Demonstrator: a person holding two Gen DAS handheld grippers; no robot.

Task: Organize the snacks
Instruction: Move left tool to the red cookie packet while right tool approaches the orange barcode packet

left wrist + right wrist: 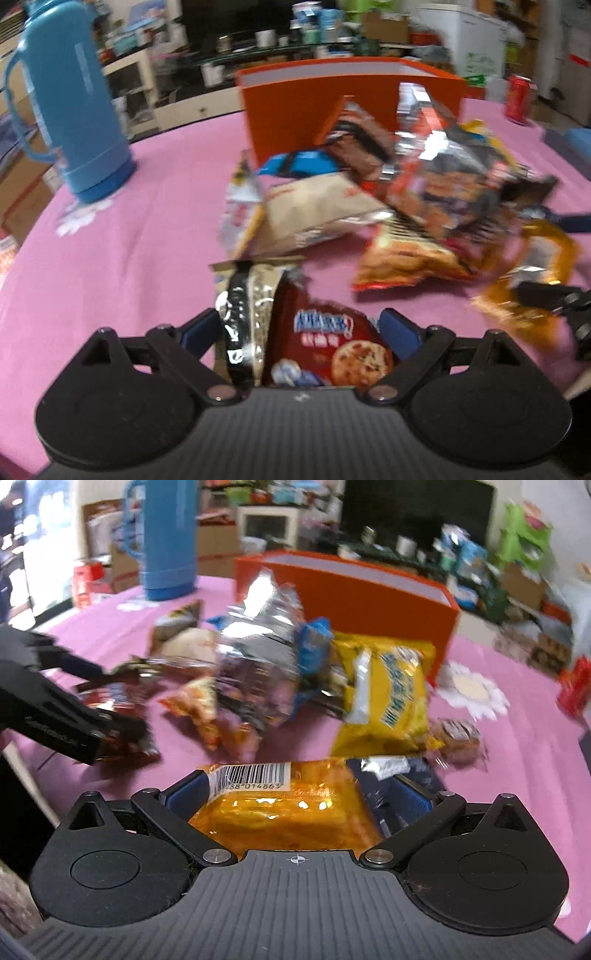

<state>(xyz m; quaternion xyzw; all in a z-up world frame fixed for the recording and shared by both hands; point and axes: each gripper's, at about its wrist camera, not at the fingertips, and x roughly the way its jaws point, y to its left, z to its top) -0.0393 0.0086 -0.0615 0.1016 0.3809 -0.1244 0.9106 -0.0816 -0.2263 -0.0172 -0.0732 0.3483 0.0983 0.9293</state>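
Note:
On the pink tablecloth (110, 240), a pile of snack bags lies in front of an open orange box (288, 110). My left gripper (299, 332) stands open and wide over a red cookie packet (332, 350) and a black-and-silver packet (240, 317), both between its blue pads. The right wrist view shows the left gripper (99, 705) at the left over the red packet (118, 701). My right gripper (301, 797) is open around an orange packet with a barcode (288, 805). A dark blue packet (402, 775) lies by its right pad.
A tall blue thermos (81, 110) stands far left, and a red can (519, 98) far right. In the pile lie a beige bag (314, 210), a yellow bag (388, 694) and a silver bag (258, 657). A wrapped round pastry (458, 738) and a white flower coaster (472, 690) lie to the right.

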